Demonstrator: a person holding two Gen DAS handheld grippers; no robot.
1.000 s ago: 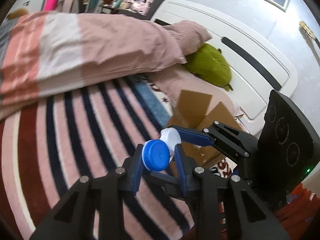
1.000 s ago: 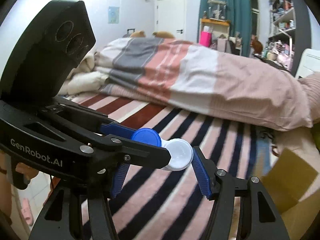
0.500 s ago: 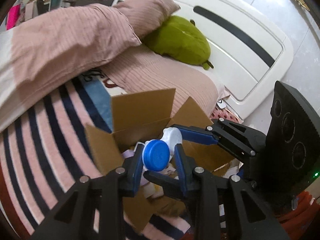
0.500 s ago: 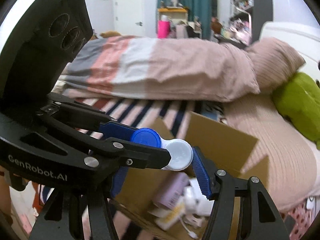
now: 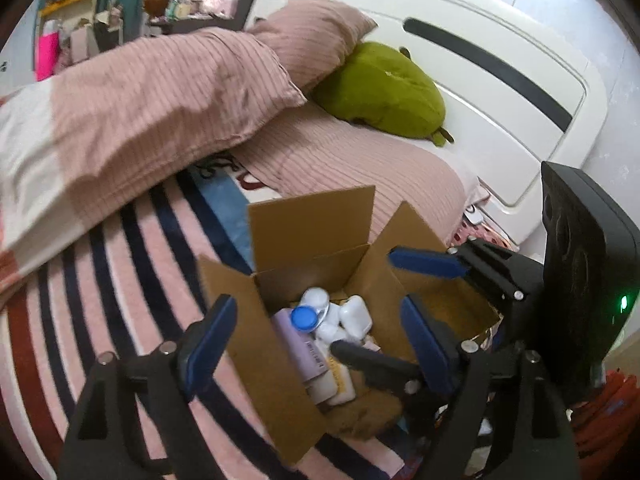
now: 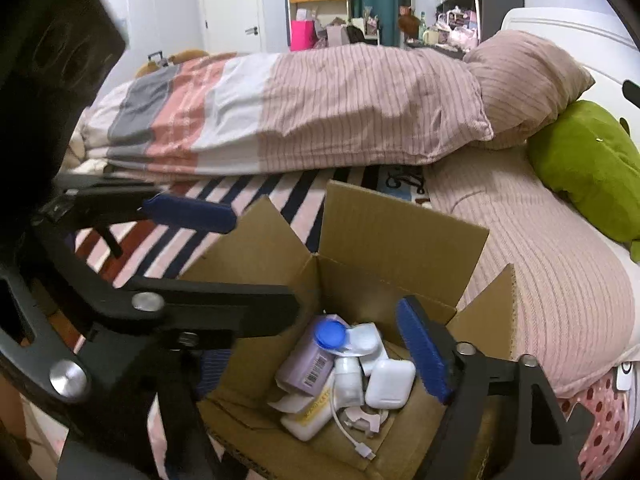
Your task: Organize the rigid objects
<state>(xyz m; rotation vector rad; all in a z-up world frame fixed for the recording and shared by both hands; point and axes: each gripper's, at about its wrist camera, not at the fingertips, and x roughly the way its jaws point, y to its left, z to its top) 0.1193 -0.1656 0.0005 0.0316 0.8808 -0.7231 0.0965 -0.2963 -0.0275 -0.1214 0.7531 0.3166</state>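
Note:
An open cardboard box (image 5: 312, 232) (image 6: 400, 236) stands on the striped bed. Inside it lies a blue-and-white contact lens case (image 5: 310, 314) (image 6: 344, 336), on top of a purple box (image 5: 298, 346) (image 6: 308, 362), a white earbud case (image 5: 354, 316) (image 6: 390, 384), a white bottle and a cable. My left gripper (image 5: 320, 324) is open and empty above the box. My right gripper (image 6: 316, 292) is open and empty over the box too; its blue fingers (image 5: 424, 264) show in the left wrist view.
A pink striped duvet (image 6: 320, 108) and pillow (image 5: 316, 36) lie behind the box. A green plush (image 5: 380, 88) rests against the white headboard (image 5: 500, 60). Shelves and a desk with clutter stand at the far wall (image 6: 332, 20).
Both grippers held the lens case together and carried it over the box. Both have now opened, and the case has dropped into the box.

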